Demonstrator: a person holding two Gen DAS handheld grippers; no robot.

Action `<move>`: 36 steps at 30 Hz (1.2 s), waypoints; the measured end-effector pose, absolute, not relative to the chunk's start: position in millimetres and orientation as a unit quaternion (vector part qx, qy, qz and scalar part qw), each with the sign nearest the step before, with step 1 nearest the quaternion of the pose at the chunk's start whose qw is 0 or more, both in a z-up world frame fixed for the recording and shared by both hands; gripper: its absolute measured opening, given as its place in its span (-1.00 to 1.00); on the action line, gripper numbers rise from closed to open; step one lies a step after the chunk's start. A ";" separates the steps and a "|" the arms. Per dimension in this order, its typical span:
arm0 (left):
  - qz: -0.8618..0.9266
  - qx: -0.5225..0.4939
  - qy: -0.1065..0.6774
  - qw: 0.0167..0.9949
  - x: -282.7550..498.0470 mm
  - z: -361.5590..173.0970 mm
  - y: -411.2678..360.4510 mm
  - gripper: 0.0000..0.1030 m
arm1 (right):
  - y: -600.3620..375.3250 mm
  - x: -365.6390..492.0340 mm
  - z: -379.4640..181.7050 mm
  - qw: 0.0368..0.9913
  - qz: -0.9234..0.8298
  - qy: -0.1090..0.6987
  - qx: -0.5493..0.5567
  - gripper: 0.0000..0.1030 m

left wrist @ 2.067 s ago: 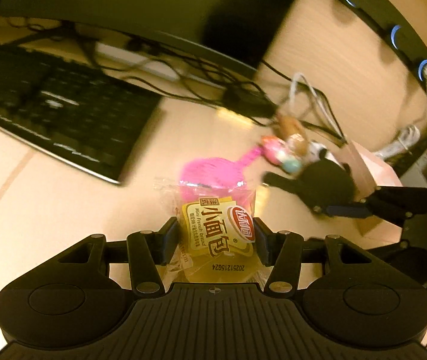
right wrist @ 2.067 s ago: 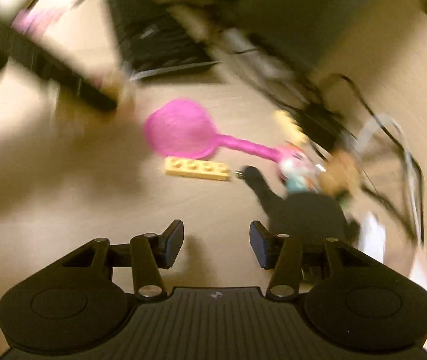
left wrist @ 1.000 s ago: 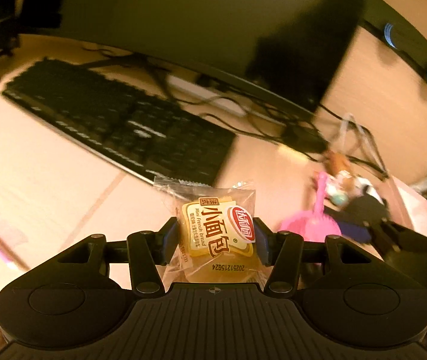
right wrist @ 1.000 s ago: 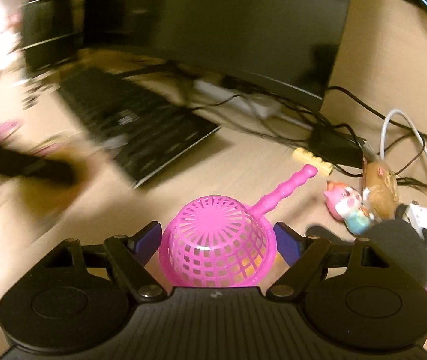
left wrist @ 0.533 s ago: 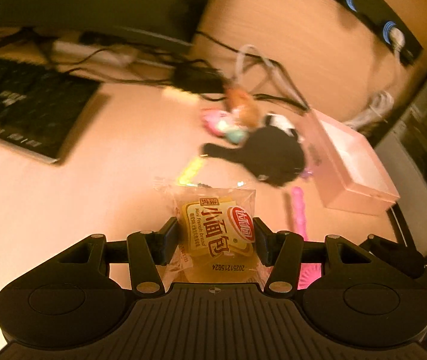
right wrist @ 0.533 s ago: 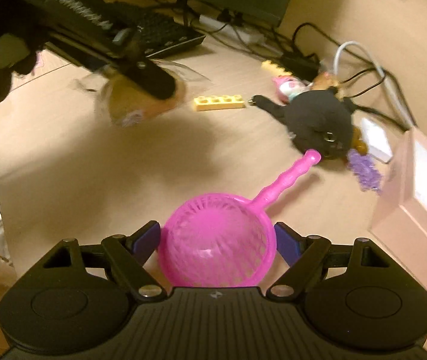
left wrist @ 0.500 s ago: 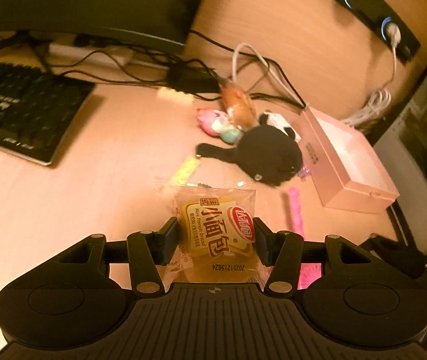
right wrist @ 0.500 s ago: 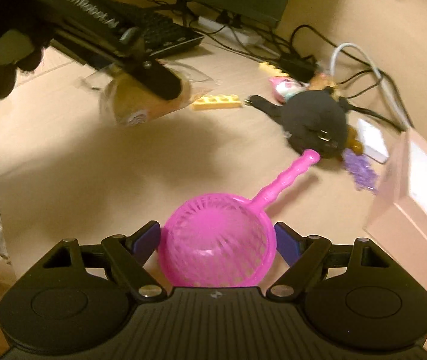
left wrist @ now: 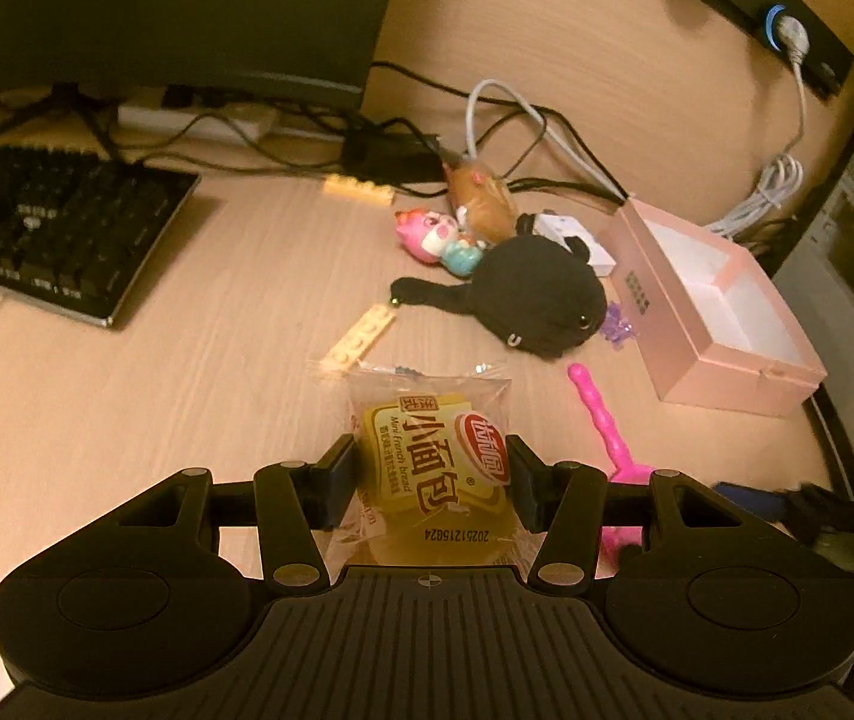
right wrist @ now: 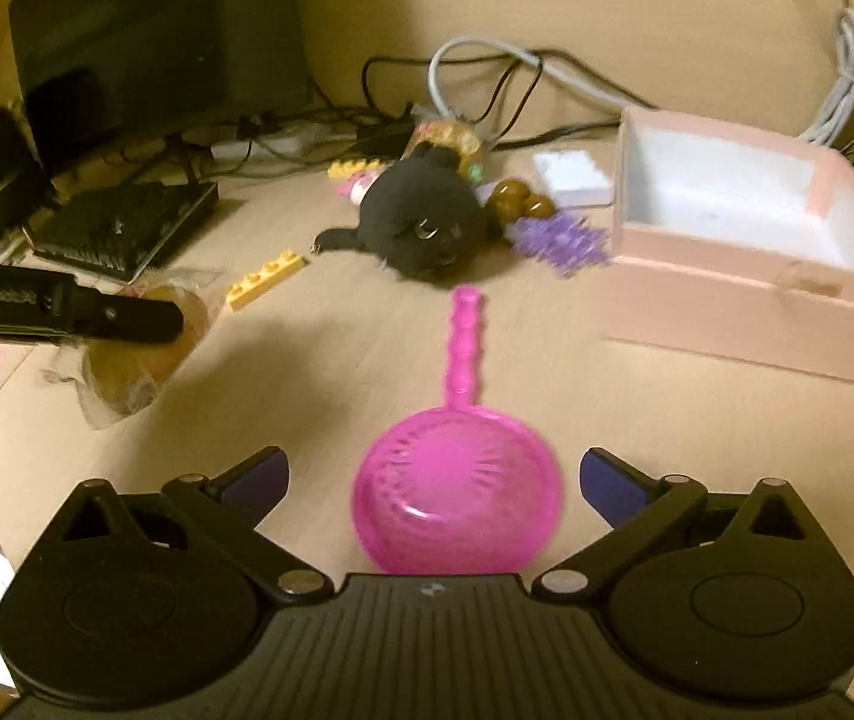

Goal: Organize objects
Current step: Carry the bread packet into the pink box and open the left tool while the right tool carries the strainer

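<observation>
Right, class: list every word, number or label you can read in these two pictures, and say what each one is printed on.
"小面包": clear-wrapped yellow bread packet held in the left hand-held gripper.
"Mini french bread": same packet.
"20251215G24": same packet, printed upside down.
Red oval logo and the smaller Chinese print on the packet: too small to read.
Dark panel on the open pink cardboard box: unreadable.

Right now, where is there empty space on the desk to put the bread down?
Bare desk lies between the keyboard and the bread packet in the left tool. Another open patch sits between the pink strainer and the pink box. It is crowded around the black plush, with small toys, cables and yellow bricks.
</observation>
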State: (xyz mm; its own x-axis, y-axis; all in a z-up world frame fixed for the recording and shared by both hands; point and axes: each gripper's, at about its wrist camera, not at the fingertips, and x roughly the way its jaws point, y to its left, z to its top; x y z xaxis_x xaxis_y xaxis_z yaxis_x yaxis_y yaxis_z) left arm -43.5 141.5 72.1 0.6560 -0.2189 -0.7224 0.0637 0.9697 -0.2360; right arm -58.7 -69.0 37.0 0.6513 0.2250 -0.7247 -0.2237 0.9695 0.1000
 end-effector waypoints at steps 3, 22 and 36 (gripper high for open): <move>-0.076 -0.075 0.400 0.910 -49.6 74.4 139.2 0.09 | -54.1 -54.9 27.4 0.911 0.116 0.394 -0.035 0.80; -0.178 -0.049 0.390 0.902 -58.4 84.2 76.6 0.09 | -118.8 -132.7 121.3 0.934 0.110 0.330 -0.073 0.45; -0.217 -0.078 0.304 0.924 68.5 122.2 -51.6 0.10 | -199.4 -152.0 121.9 0.956 0.001 0.291 -0.037 0.45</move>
State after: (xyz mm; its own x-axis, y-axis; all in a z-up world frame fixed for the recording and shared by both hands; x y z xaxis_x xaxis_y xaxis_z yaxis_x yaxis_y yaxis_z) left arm 68.5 -51.6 122.2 0.7209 -0.4482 -0.5286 0.3539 0.8939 -0.2753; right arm -152.0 -199.4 121.9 0.8309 -0.0187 -0.5562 -0.0240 0.9973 -0.0695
